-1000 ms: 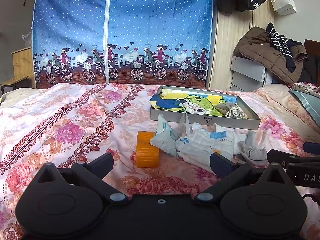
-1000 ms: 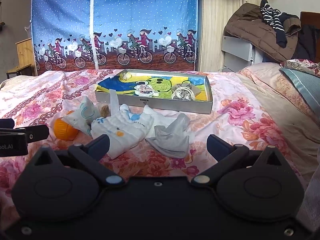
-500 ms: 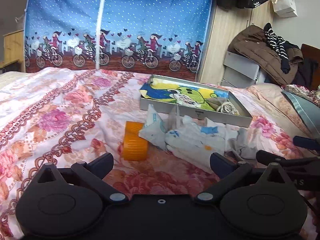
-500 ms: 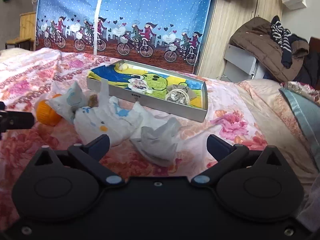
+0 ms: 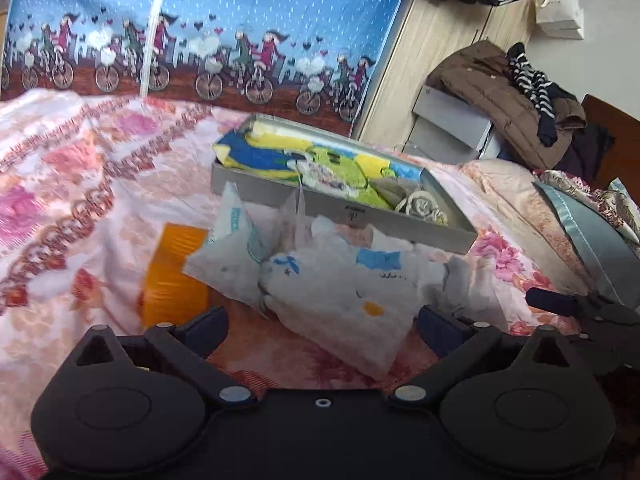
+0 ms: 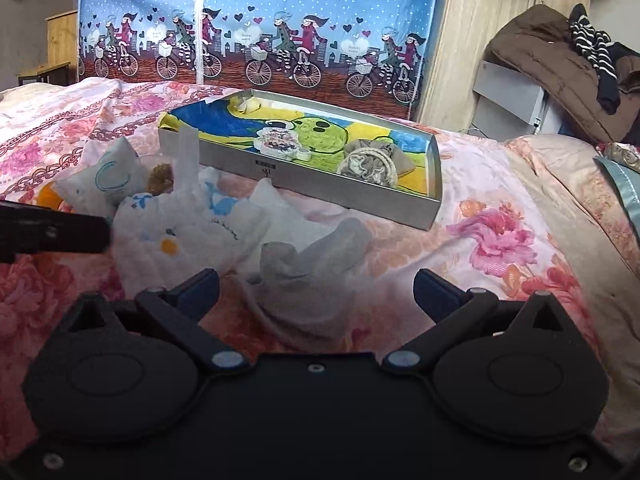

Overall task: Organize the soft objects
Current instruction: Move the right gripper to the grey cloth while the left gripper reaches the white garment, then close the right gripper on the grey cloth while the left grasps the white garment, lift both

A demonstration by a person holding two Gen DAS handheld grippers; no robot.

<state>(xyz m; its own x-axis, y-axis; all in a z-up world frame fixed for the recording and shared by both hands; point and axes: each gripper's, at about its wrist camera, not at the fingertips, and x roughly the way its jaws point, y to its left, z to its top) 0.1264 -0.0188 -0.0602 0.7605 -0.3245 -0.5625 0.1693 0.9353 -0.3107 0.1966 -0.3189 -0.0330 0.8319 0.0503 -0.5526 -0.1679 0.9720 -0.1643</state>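
On the floral bedspread (image 6: 520, 184), a heap of soft things lies just in front of a shallow grey tray (image 6: 340, 194) whose floor shows a blue, yellow and green cartoon print. The left gripper (image 5: 322, 326) has its jaws spread wide and holds nothing, with a white printed cloth (image 5: 340, 292) lying between and just beyond its fingers at 12 o'clock. At 10 o'clock from that cloth lies an orange block (image 5: 176, 272), partly covered by a pale pouch (image 5: 232, 248). The right gripper (image 6: 316, 290) is likewise wide open and empty, a grey sock (image 6: 308, 264) lying at 12 o'clock between its fingers. Inside the tray, toward its 4 o'clock corner, sits a beige drawstring bag (image 6: 370, 164).
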